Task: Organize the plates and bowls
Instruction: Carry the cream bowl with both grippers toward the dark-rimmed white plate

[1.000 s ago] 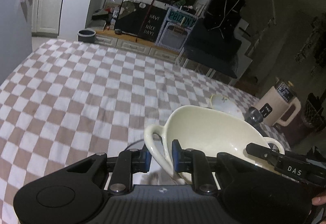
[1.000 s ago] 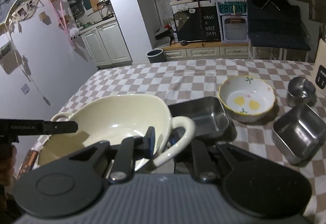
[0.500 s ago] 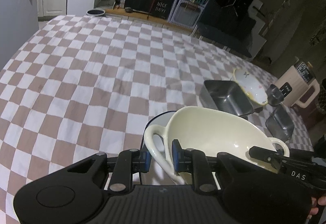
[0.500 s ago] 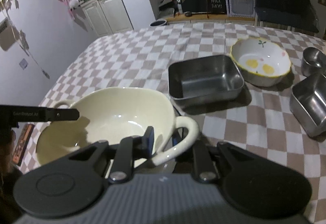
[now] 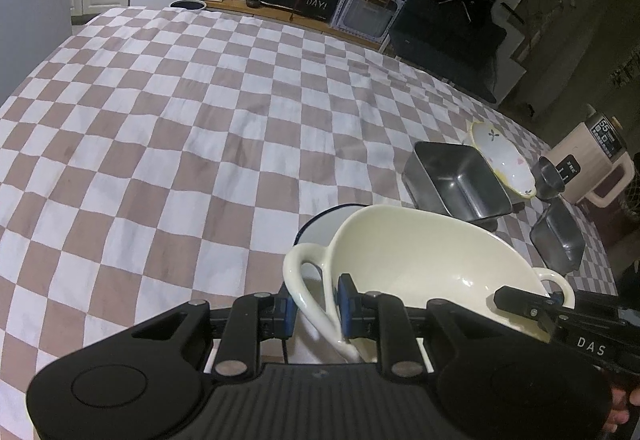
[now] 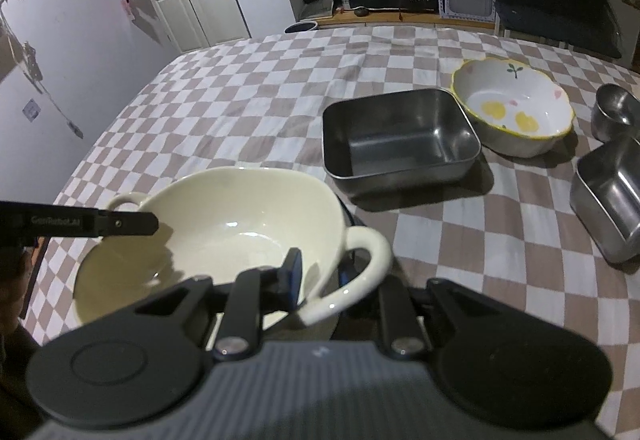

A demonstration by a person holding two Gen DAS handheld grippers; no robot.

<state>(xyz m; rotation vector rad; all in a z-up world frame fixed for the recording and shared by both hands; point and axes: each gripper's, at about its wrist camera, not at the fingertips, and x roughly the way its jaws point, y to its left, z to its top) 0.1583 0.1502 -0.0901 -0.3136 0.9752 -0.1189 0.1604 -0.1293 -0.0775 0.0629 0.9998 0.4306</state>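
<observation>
Your left tool (image 5: pixel 316 306) grips one loop handle of the cream bowl (image 5: pixel 424 260), and your right tool (image 6: pixel 320 276) grips the other; the bowl sits over a white plate (image 5: pixel 320 226) on the checkered desk (image 5: pixel 180 120), near the steel tray (image 6: pixel 396 136).

bowl (image 6: pixel 224 224) near-left over plate (image 5: pixel 320 228) on bench (image 6: pixel 256 120) | tray (image 6: pixel 396 136) far-right of bowl | flower bowl (image 6: pixel 512 112) right of tray, touching | cup (image 6: pixel 614 112), second tray (image 6: pixel 608 196) far right
</observation>
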